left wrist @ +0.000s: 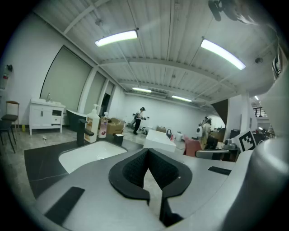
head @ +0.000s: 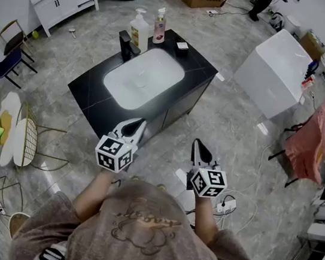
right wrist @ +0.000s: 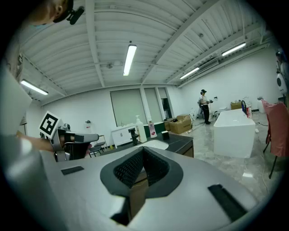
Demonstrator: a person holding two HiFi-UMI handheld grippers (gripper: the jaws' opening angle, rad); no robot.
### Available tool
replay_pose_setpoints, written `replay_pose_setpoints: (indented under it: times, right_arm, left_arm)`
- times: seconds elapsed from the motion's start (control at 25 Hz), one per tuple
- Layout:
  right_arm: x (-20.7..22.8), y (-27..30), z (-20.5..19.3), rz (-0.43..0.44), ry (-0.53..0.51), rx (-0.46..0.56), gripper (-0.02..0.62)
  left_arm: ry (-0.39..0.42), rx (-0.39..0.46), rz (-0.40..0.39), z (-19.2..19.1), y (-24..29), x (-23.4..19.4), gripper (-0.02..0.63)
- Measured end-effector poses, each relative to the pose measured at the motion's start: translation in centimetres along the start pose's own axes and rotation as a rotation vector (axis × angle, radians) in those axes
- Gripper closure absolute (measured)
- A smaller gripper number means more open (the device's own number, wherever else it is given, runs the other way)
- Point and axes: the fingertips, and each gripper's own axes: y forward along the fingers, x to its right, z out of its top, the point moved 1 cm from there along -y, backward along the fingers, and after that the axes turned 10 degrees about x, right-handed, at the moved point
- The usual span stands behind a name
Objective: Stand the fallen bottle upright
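Observation:
On the black vanity top point(head: 196, 65) around a white basin point(head: 141, 76), two bottles stand upright at the far edge: a pale pump bottle point(head: 140, 30) and a pink one point(head: 160, 26). No bottle lies on its side in any view. The left gripper view shows the same pump bottle point(left wrist: 92, 128) and pink bottle point(left wrist: 103, 127), and the right gripper view shows them farther off point(right wrist: 138, 130). My left gripper point(head: 134, 126) and right gripper point(head: 200, 146) hover side by side short of the vanity's near corner. Both are shut, with nothing between the pads point(left wrist: 135, 169) point(right wrist: 131, 170).
A black faucet point(head: 127, 45) and a small black box point(head: 182, 48) share the vanity top. A white bathtub block point(head: 274, 73) stands at right, with a pink cloth on a rack point(head: 309, 142) nearer. Wire chairs point(head: 25, 136) sit at left; a power strip point(head: 224, 205) lies on the floor.

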Motion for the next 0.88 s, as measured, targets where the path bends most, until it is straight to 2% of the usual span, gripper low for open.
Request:
replay_pose_setpoints:
  times: [0.12, 0.36, 0.6, 0.88]
  right_arm:
    - [0.5, -0.1, 0.3, -0.005, -0.014, 0.004, 0.595]
    - [1.0, -1.4, 0.5, 0.043, -0.014, 0.009, 0.595]
    - [3.8, -3.3, -0.2, 0.059, -0.018, 0.014, 0.596]
    - [7.0, -4.2, -0.5, 0.042, -0.002, 0.02, 0.596]
  left_arm:
    - [0.007, -0.004, -0.005, 0.0, 0.5, 0.6, 0.588]
    - [0.012, -0.006, 0.006, -0.8, 0.9, 2.4, 0.588]
    - [-0.003, 0.012, 0.047, -2.5, 1.6, 5.0, 0.588]
    - [0.011, 0.022, 0.045, -2.6, 3.1, 6.5, 0.588]
